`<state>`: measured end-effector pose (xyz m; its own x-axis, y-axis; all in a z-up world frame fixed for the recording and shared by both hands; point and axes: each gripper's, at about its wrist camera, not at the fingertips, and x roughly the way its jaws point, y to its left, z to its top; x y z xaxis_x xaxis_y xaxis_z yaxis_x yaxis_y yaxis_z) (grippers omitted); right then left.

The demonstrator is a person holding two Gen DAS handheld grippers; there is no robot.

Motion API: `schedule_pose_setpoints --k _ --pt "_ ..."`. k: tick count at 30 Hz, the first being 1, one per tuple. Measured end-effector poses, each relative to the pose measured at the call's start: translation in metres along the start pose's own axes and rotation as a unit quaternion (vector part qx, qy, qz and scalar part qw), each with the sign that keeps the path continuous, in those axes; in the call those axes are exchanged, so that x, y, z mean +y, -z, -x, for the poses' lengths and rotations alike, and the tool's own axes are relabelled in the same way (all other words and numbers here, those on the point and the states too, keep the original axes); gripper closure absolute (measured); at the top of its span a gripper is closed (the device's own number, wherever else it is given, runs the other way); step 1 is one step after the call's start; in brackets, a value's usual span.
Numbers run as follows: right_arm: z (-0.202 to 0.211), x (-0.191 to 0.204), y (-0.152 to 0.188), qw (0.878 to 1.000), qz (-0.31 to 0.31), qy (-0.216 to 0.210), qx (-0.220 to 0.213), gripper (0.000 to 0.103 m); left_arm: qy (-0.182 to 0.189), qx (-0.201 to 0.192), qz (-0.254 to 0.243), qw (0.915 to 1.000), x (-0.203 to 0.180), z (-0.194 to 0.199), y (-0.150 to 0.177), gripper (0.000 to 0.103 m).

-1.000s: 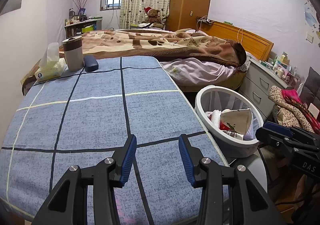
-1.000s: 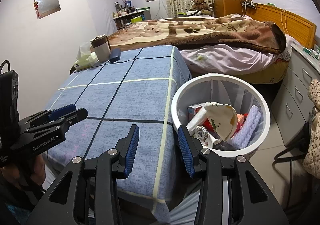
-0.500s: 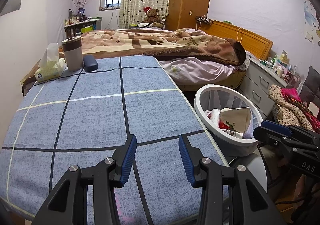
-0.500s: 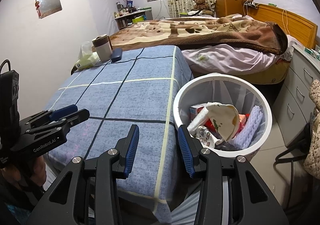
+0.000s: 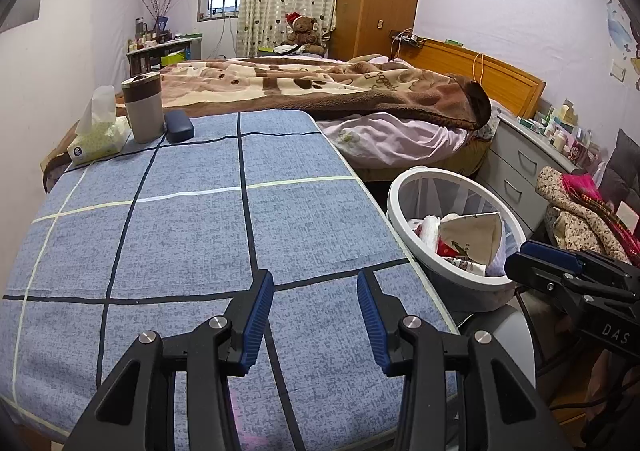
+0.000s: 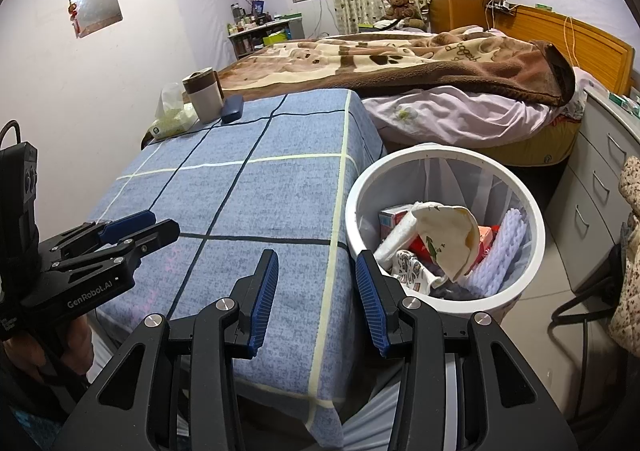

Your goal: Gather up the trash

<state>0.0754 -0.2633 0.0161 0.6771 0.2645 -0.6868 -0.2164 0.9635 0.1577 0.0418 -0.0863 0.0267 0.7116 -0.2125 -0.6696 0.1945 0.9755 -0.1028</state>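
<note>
A white round trash bin [image 6: 444,155] stands on the floor right of the table, holding a paper bowl [image 6: 448,235], wrappers and cartons; it also shows in the left wrist view [image 5: 404,187]. My left gripper [image 5: 315,311] is open and empty above the near end of the blue checked tablecloth [image 5: 192,227]. My right gripper [image 6: 316,291] is open and empty over the table's near right edge, beside the bin. Each gripper shows in the other's view: the right one [image 5: 528,259], the left one [image 6: 152,227].
At the table's far left stand a tissue pack [image 5: 100,139], a grey mug [image 5: 142,107] and a dark blue case [image 5: 179,125]. A bed with a brown blanket [image 5: 320,87] lies behind. Grey drawers [image 5: 520,171] and clothes on a chair [image 5: 580,211] are at right.
Both grippers have drifted only slightly; the bin sits a touch further left in the left wrist view. Both stay open and empty.
</note>
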Motion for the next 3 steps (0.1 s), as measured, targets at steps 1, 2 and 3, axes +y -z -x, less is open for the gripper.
schedule_pose_setpoints --k 1,2,3 --pt "0.0000 0.0000 0.0001 1.000 0.000 0.000 -0.001 0.061 0.000 0.000 0.000 1.0000 0.0000 0.0000 0.0005 0.060" --pt "-0.0001 0.0002 0.0002 1.000 0.000 0.000 -0.001 0.061 0.000 0.000 0.000 1.0000 -0.0001 -0.0004 0.0008 0.060" --pt "-0.0008 0.0003 0.0001 1.000 0.000 0.000 0.000 0.061 -0.001 0.000 0.000 1.0000 -0.0004 -0.0004 0.0003 0.060"
